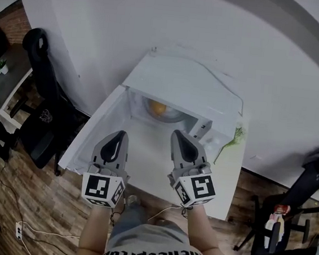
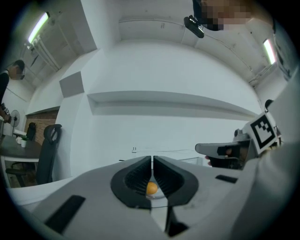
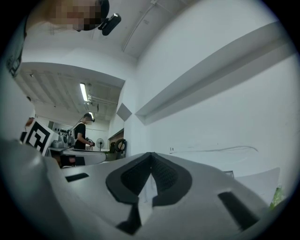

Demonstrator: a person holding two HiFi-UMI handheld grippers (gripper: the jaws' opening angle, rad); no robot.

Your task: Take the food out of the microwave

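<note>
Round orange food (image 1: pixel 157 108) sits on a shallow grey dish (image 1: pixel 171 117) inside the open white microwave (image 1: pixel 181 81), ahead of both fingertips. Your left fingers (image 1: pixel 112 147) and right fingers (image 1: pixel 186 149) are pressed together, empty. Enter like that and you'll likely shove the dish or roll the food.

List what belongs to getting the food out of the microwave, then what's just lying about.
Belongs to the job:
- microwave, open
- orange food in the bowl inside it
- left gripper and right gripper, both shut and empty

Lying about:
- green leafy sprig on the table
- black chair
</note>
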